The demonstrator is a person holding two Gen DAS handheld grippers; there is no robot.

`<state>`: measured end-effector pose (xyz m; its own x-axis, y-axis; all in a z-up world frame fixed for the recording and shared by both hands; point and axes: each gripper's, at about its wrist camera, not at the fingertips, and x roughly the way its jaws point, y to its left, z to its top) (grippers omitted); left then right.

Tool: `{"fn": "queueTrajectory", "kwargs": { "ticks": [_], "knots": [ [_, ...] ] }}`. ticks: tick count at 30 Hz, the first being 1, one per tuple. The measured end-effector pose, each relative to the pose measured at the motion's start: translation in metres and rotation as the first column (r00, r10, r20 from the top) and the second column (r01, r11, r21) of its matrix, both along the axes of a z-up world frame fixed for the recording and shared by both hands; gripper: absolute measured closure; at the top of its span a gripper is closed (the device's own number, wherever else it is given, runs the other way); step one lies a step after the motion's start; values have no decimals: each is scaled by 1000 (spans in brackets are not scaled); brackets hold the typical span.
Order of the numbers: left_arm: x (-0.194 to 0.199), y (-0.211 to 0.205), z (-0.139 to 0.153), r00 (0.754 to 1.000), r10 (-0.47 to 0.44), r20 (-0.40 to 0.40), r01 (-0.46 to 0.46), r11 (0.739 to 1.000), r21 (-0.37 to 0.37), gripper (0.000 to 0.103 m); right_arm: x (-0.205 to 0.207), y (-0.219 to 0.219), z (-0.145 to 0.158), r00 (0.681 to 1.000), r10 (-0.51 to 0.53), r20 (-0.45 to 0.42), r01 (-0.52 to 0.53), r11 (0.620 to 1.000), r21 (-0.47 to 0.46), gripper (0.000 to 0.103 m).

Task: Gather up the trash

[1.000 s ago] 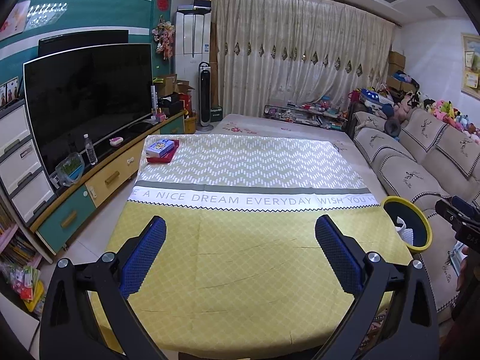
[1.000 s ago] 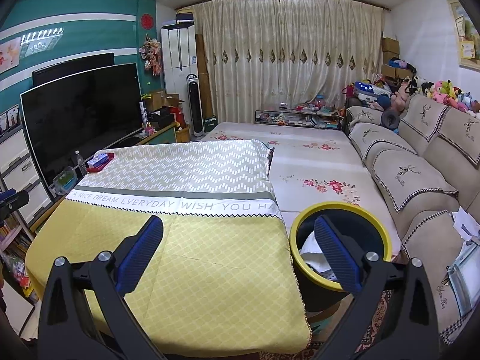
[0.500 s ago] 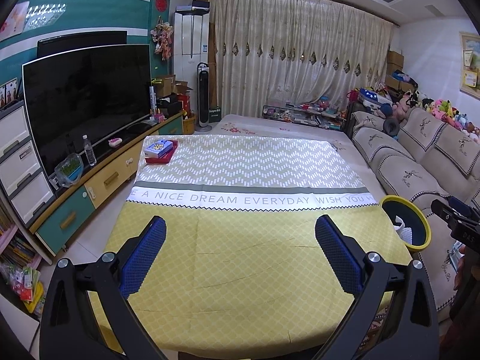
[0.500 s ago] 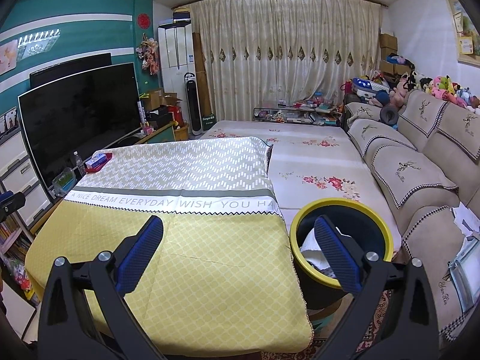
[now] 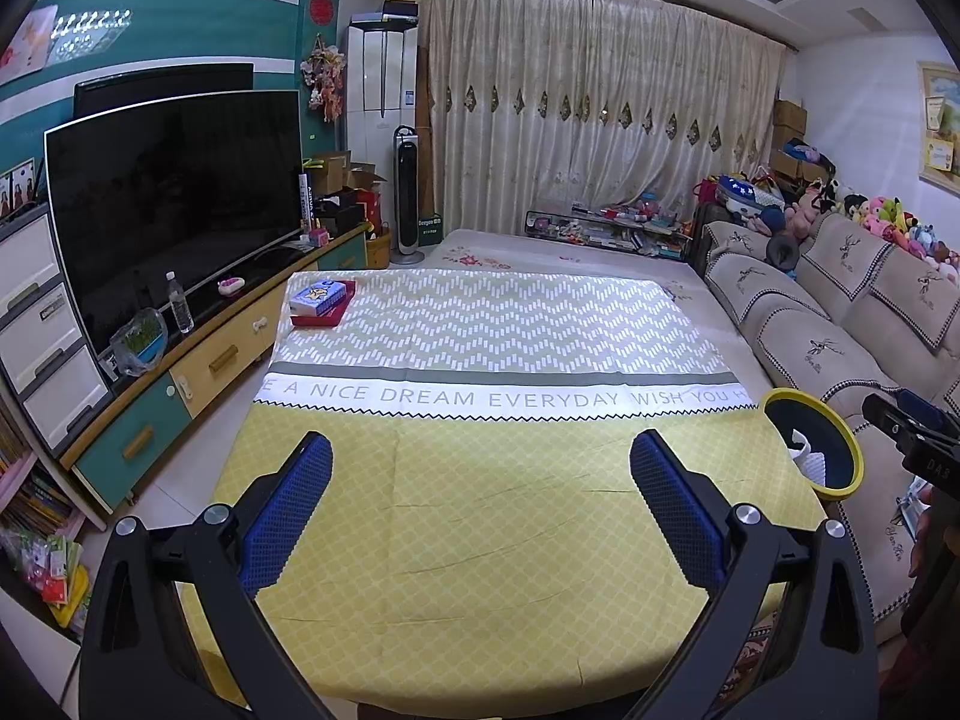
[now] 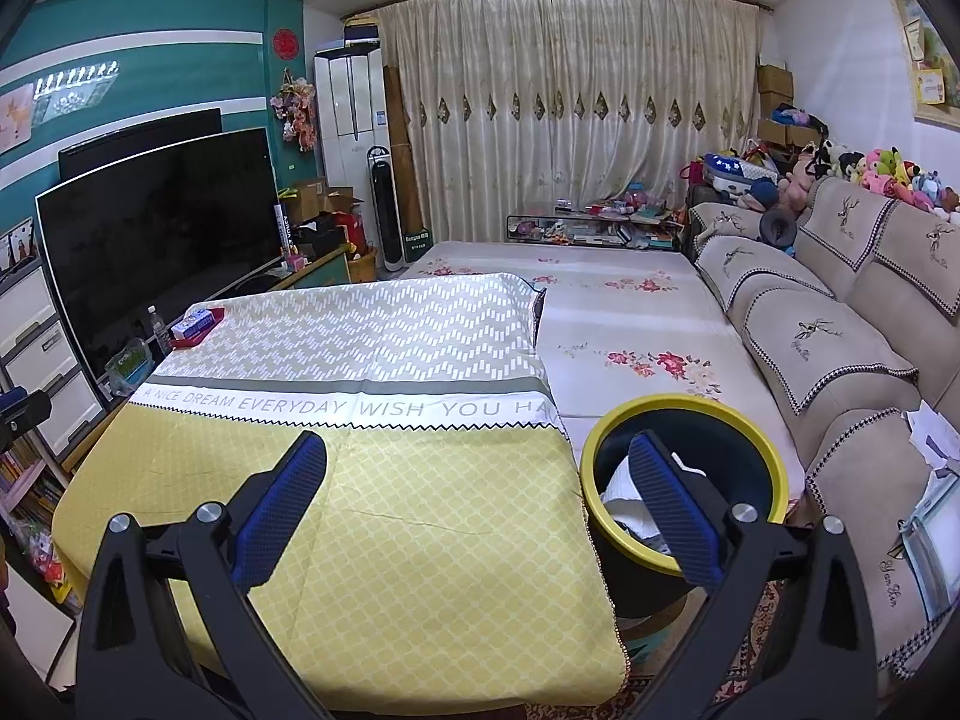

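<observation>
1. left wrist view, 9 o'clock: dark tv (image 5: 174, 204) on a long cabinet (image 5: 198, 366); a clear water bottle (image 5: 179, 302) stands upright on the cabinet top, in front of the screen.
2. left wrist view, 10 to 11 o'clock on the table: blue box (image 5: 318, 296) lying on a red tray (image 5: 327, 317), at the far left corner of the tablecloth (image 5: 498, 480).
3. left gripper (image 5: 480, 474), 6 o'clock: both blue pads spread wide apart, nothing between them, held above the yellow near part of the cloth, not touching it.
4. the cloth's yellow part under the left gripper is bare; a printed text band crosses its middle.
5. left wrist view, 3 o'clock: trash bin (image 5: 840, 450), yellow rim and dark inside, just beside the table's right edge. white crumpled paper (image 5: 810, 462) lies inside it.
6. left wrist view, 3 to 4 o'clock, frame edge: black body of the other tool, only partly seen.
7. right gripper (image 6: 477, 468), 6 o'clock: pads spread wide, empty. the left pad is over the cloth's yellow corner, the right pad is in front of the bin opening. contact with the bin cannot be told.
8. right wrist view, 5 o'clock: the bin stands on the floor between the table and the sofa (image 6: 840, 324); the paper fills its lower left side.
9. right wrist view, 3 o'clock: loose white papers (image 6: 933, 435) on the sofa seat.
</observation>
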<state>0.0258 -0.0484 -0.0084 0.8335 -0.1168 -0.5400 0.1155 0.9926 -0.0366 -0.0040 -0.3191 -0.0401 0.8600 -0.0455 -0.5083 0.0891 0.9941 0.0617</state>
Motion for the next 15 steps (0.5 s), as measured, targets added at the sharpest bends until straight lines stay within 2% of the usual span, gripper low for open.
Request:
{"fn": "queueTrajectory", "kwargs": {
  "ticks": [15],
  "knots": [
    [5,-6,-4,1000,-6,-11,6,1000,4,5,1,1,-4,1000,-6,-4,6,1000,13,7]
  ]
}}
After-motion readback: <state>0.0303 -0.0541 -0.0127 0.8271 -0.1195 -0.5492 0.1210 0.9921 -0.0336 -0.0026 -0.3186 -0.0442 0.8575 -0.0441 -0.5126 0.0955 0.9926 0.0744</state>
